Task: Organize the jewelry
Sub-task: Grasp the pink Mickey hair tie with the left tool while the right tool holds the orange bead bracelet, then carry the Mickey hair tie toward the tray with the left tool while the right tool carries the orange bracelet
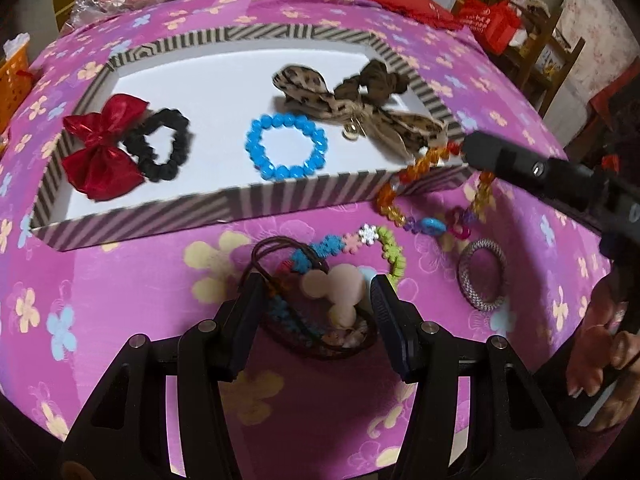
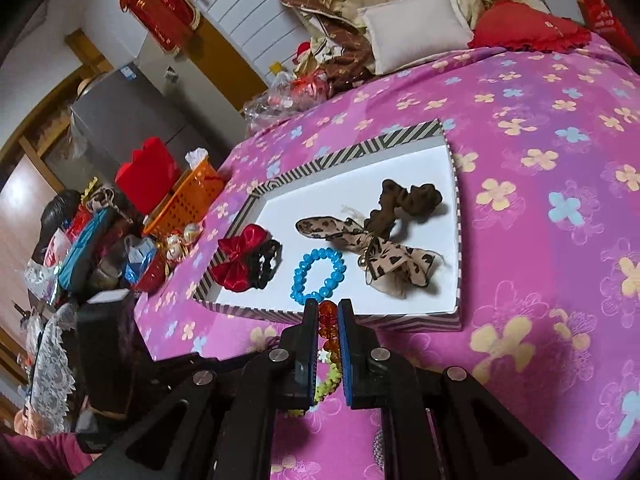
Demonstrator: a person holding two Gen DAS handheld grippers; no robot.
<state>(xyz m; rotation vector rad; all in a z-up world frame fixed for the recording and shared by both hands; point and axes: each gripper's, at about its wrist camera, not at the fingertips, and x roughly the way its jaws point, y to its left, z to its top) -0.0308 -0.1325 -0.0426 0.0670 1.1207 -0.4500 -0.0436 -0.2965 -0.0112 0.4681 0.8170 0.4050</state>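
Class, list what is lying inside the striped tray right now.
Inside the striped tray: a red bow on a black scrunchie, a blue bead bracelet, and a leopard-print bow with a brown scrunchie. Whatever lies under the bows is hidden.

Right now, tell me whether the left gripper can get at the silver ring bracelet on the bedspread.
Probably yes. The left gripper is open and holds nothing, and the silver ring bracelet lies bare just to its right. Only the amber bead necklace hanging from the right gripper is close.
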